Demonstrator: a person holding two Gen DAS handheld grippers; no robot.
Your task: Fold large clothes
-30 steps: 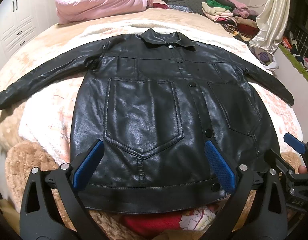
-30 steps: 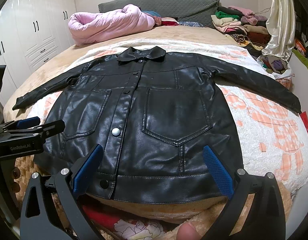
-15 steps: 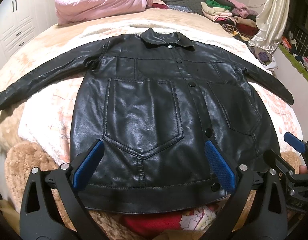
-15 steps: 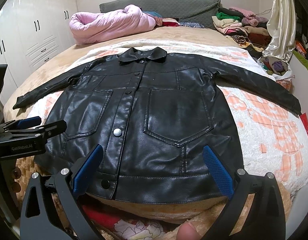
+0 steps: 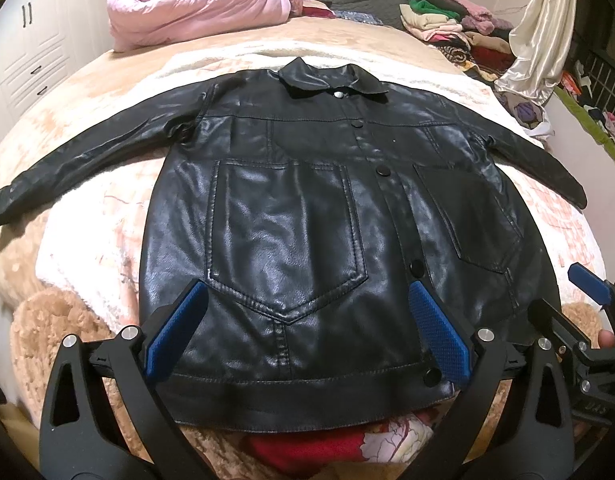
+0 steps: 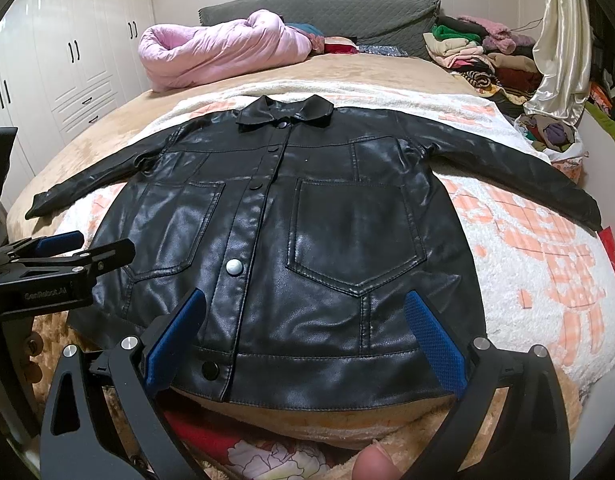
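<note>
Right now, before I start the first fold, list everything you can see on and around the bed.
jacket: one, black, leather-look, spread flat front-up mid-bed, both sleeves out to the sides
blanket: one, white with orange pattern, under the jacket
fleece cover: tan, over the bed
quilt: one, pink, bundled at the head of the bed
headboard: grey, quilted, behind the quilt
clothes pile: mixed colours, count unclear, far right corner of the bed
curtain: cream, shiny, hanging at right
wardrobe: white, left wall
floral fabric: red and white, at the near bed edge
left gripper: open, above the hem
right gripper: open, above the hem
</note>
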